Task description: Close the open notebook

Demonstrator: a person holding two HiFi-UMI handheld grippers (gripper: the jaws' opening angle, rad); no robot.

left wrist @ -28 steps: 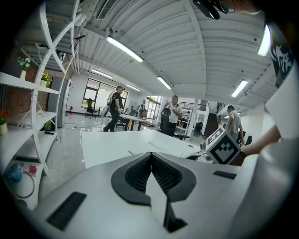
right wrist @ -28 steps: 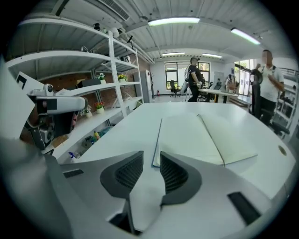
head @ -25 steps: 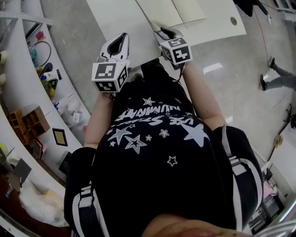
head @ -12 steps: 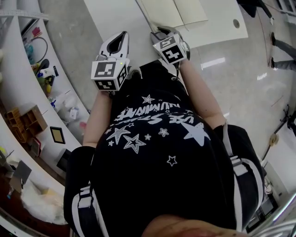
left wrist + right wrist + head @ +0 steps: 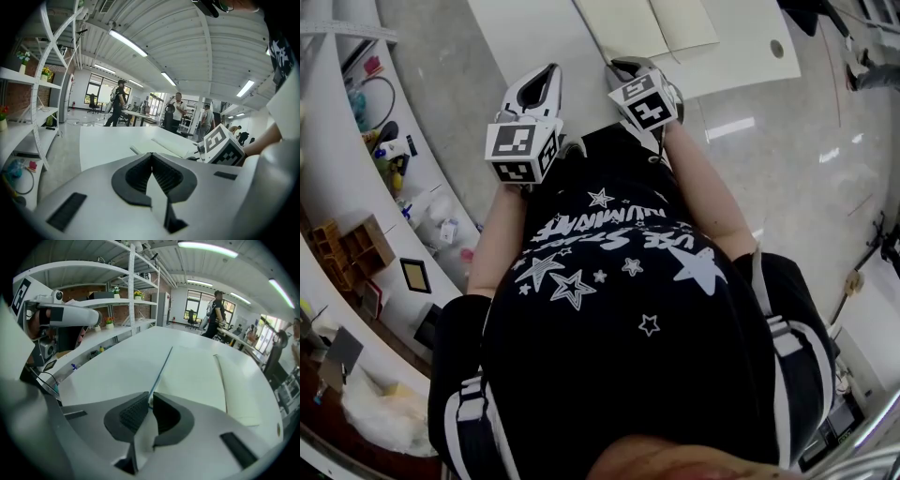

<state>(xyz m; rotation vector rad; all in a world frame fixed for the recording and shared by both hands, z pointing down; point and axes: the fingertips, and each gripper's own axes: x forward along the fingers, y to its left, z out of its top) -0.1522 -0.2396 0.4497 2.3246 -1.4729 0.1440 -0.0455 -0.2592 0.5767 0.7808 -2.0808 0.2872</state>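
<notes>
The open notebook (image 5: 652,23) lies flat on the white table (image 5: 544,37), cream pages up, with a thin blue cover edge on its left side. My right gripper (image 5: 625,66) is at the notebook's near left corner. In the right gripper view the jaws (image 5: 149,401) have just been closing, and the blue cover edge (image 5: 159,373) runs in between the pads, which pinch it. My left gripper (image 5: 551,71) hovers over bare table to the left of the notebook (image 5: 164,146), its jaws (image 5: 151,155) shut on nothing.
Curved white shelving (image 5: 394,150) with small items runs along the left. The table's near edge is just under both grippers, against the person's body. A round cable hole (image 5: 777,47) sits at the table's right. People (image 5: 119,103) stand far behind the table.
The right gripper has rolled and shifted slightly left at the notebook's corner. The left gripper has stayed put.
</notes>
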